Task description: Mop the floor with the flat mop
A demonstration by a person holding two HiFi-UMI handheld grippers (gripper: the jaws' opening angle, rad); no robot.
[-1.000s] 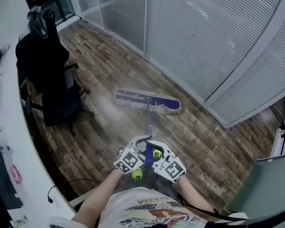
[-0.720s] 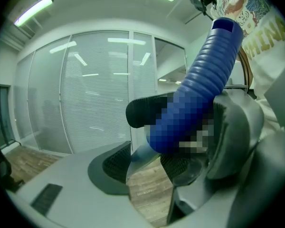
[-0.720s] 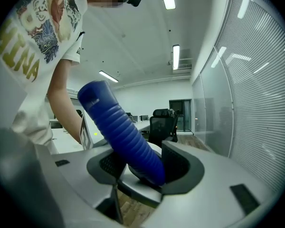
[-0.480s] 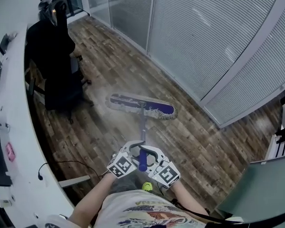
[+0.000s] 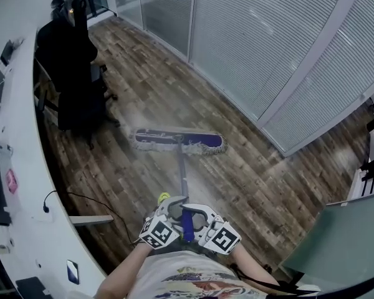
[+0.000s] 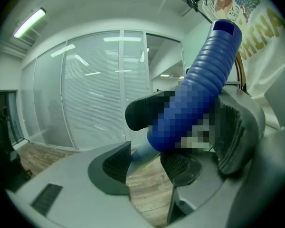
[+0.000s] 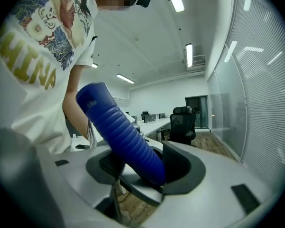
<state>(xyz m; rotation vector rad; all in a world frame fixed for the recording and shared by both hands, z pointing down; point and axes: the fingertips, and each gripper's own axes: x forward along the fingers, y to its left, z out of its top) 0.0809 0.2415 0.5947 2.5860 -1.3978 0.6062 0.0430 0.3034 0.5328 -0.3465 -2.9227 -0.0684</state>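
Purple-fringed flat mop head (image 5: 177, 141) flat on wood-plank floor (image 5: 249, 179), midway between curved white counter (image 5: 31, 154) edge and blinded glass wall (image 5: 268, 55). Blue ribbed mop grip (image 7: 121, 127) pinched by left claw (image 6: 142, 163) and right claw (image 7: 135, 167); right jaws just opening, grip between. Left contact partly blurred; slim grey pole (image 5: 182, 173) and mop head only in head view.

- The head view looks steeply down from above the person's chest onto the wooden floor (image 5: 255, 185), which lies well below it.
- The left gripper (image 6: 145, 163) view sits close behind its jaws and faces the wall of blinds (image 6: 85, 89).
- The right gripper (image 7: 142, 167) view sits just as near its jaws and faces the far office chair (image 7: 183, 122).
- All three views share the mop handle (image 5: 187, 222); the head view also shares the blinds with the left gripper view and the chair with the right.
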